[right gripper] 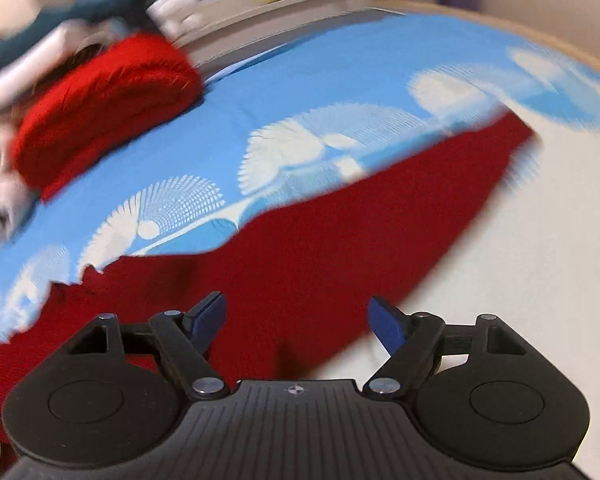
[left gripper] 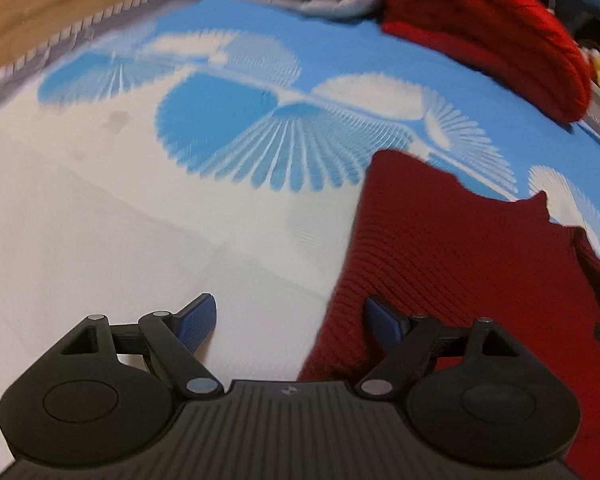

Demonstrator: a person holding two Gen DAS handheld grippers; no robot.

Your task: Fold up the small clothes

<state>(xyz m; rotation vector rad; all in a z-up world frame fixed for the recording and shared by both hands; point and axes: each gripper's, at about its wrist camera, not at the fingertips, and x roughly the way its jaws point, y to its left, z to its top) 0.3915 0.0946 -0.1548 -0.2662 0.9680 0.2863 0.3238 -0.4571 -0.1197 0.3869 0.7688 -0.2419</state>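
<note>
**Dark red knit flat, both tongs spread**

The dark red knit sweater (left gripper: 460, 264) (right gripper: 340, 248) lies flat on the blue-and-white bed sheet (left gripper: 228, 128) (right gripper: 300, 92). Left tongs (left gripper: 290, 320) and right tongs (right gripper: 296, 320) gape empty over its edges. A folded bright red garment (left gripper: 488, 36) (right gripper: 104, 108) sits near the far edge.

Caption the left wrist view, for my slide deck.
Open left gripper hovering at the edge of a dark red knit sweater on a blue-and-white sheet.

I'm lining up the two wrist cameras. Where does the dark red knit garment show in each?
Left wrist: dark red knit garment fills the lower right.
Right wrist: it runs from lower left up to the right of centre.
Shared landmark: the folded bright red garment, far on the bedsheet.
</note>
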